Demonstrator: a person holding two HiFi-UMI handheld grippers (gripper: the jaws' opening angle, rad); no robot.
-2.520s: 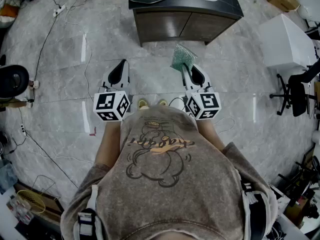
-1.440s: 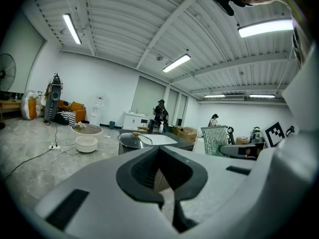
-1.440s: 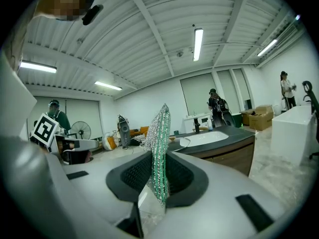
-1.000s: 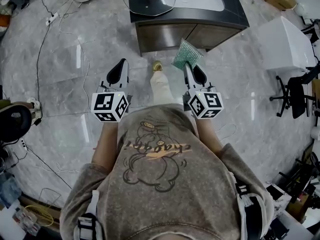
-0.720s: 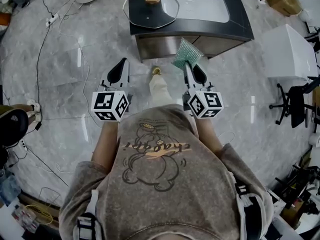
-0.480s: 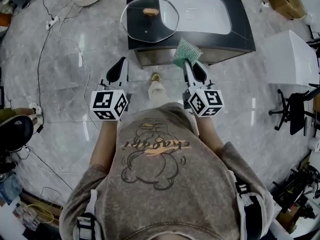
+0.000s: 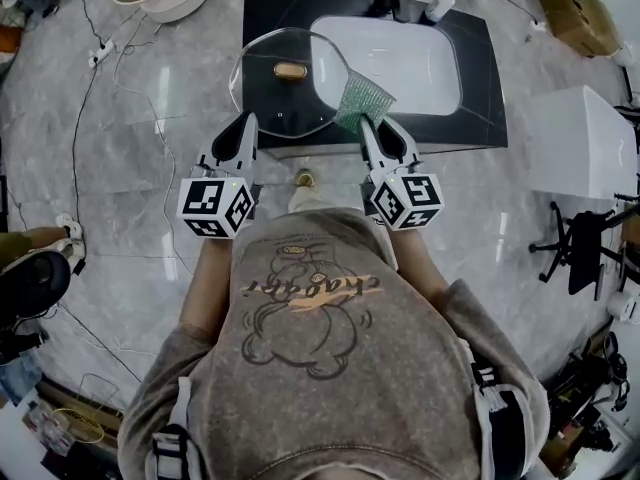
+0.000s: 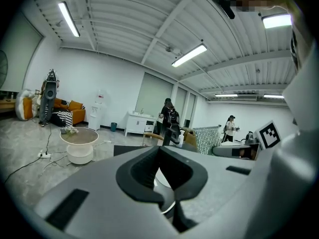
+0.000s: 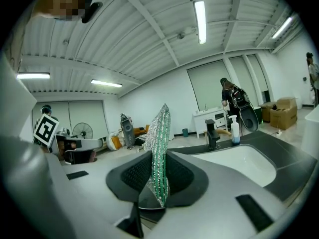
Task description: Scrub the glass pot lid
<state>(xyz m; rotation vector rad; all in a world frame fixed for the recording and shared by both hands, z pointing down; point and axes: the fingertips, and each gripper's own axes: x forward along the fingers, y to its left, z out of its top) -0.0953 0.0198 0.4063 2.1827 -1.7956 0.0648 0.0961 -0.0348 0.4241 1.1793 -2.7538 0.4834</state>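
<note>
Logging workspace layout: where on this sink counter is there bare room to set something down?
Free: the dark counter strip right of the white basin, and the basin's right half. Crowded: the left end, covered by the glass lid, and the back edge with the faucet and soap bottle.

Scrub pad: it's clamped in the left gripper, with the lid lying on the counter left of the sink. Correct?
Wrong gripper. The pad is clamped in the right gripper, as the right gripper view shows; the left gripper is shut on nothing. The lid does lie on the counter left of the sink.
</note>
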